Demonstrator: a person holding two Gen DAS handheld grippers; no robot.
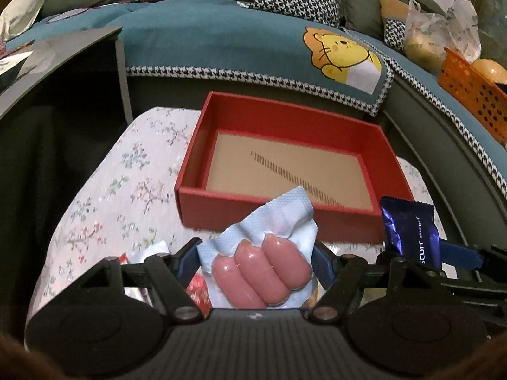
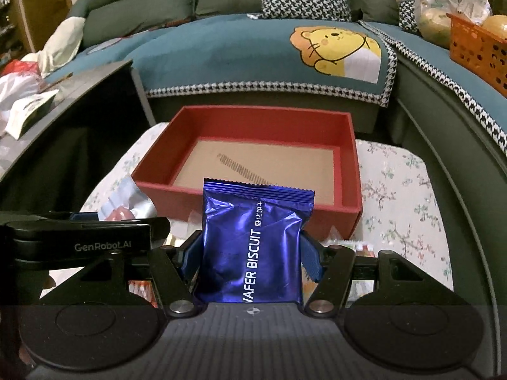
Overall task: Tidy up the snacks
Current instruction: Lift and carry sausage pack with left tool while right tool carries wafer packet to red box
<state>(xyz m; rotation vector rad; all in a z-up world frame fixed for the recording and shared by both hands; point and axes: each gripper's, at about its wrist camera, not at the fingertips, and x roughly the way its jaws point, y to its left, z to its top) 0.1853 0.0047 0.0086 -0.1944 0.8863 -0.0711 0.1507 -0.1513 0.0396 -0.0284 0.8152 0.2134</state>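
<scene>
Sausage pack (image 1: 263,272) clamped in left claw (image 1: 256,253); wafer biscuit pkt (image 2: 253,247) gripped by right claw (image 2: 252,253), red box (image 2: 351,164) ahead.

Red box (image 1: 282,215) on floral-clothed table (image 1: 104,196)

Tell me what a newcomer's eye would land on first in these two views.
The open red box, empty down to its tan floor, sits mid-frame on the floral cloth in front of the sofa. Close to each camera, the left hand-held gripper clamps a pale blue pack of pink sausages, and the right hand-held gripper clamps a shiny blue wafer biscuit packet. Behind, a yellow cartoon lion stands out on the teal sofa cover.
</scene>
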